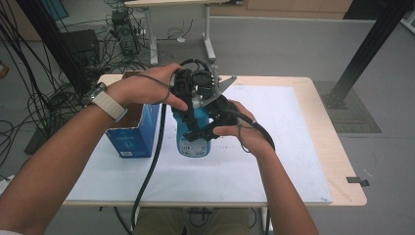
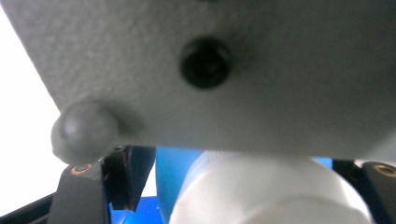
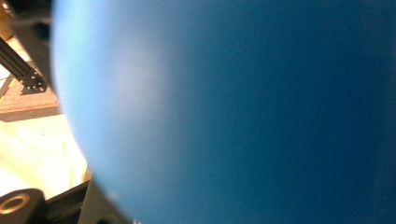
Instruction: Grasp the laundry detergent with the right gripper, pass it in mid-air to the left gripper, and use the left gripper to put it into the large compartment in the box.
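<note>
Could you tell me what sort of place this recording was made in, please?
Most likely a lab or workshop. Loose cables sprawl over the grey floor, electronic boxes sit among them, and the plain table with a white sheet looks like a test bench, beside black metal framing.

Even indoor light from above; both gripper views are badly blurred by closeness.

The high view is evenly lit and fairly sharp, with soft shadows under the forearms on the white table sheet [image 1: 274, 161] and slight bending of lines at the edges. In the left gripper view a grey plate [image 2: 233, 70] and a white cap [image 2: 271, 196] sit too close to focus, and the left side is blown out white. In the right gripper view the blue bottle [image 3: 233, 116] is a featureless blur, paler at its left, darker rightward; the background glows yellowish.
</note>
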Tool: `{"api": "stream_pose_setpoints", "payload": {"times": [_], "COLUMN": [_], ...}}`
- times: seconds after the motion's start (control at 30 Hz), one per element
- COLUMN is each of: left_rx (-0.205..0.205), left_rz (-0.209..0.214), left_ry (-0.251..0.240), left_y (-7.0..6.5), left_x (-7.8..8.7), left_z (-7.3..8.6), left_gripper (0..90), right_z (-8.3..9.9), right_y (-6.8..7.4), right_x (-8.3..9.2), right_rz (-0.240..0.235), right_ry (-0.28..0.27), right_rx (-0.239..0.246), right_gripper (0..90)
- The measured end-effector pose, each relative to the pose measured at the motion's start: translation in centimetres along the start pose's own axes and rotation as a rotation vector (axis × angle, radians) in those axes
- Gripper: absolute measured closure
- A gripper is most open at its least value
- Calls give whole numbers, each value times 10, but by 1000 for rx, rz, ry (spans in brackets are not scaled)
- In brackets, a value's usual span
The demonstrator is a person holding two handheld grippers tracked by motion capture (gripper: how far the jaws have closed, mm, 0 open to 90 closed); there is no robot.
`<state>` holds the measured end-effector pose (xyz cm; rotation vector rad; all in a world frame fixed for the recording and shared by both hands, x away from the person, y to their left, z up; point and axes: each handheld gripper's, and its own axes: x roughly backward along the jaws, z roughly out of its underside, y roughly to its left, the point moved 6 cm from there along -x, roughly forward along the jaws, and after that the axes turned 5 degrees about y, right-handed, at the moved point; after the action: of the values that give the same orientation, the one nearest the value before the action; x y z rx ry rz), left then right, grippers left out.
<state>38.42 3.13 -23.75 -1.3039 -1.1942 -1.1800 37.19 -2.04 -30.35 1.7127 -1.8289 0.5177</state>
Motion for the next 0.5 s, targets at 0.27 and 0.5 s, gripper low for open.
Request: {"api": "stream_pose_setpoints", "payload": {"times": [0.27, 0.5], "left_rx": [0, 0], "left_rz": [11, 14], "left_ry": [4, 2], "left_y": [-1, -2], "left_x": [-1, -1], "left_z": [1, 0], "left_gripper": [349, 379], "right_z": [1, 2], "right_y": [-3, -1], "right_x": [-2, -2], "right_rz": [-1, -4], "right_ry": [-11, -2], "right_rx": [35, 13], "right_gripper": [442, 443]}}
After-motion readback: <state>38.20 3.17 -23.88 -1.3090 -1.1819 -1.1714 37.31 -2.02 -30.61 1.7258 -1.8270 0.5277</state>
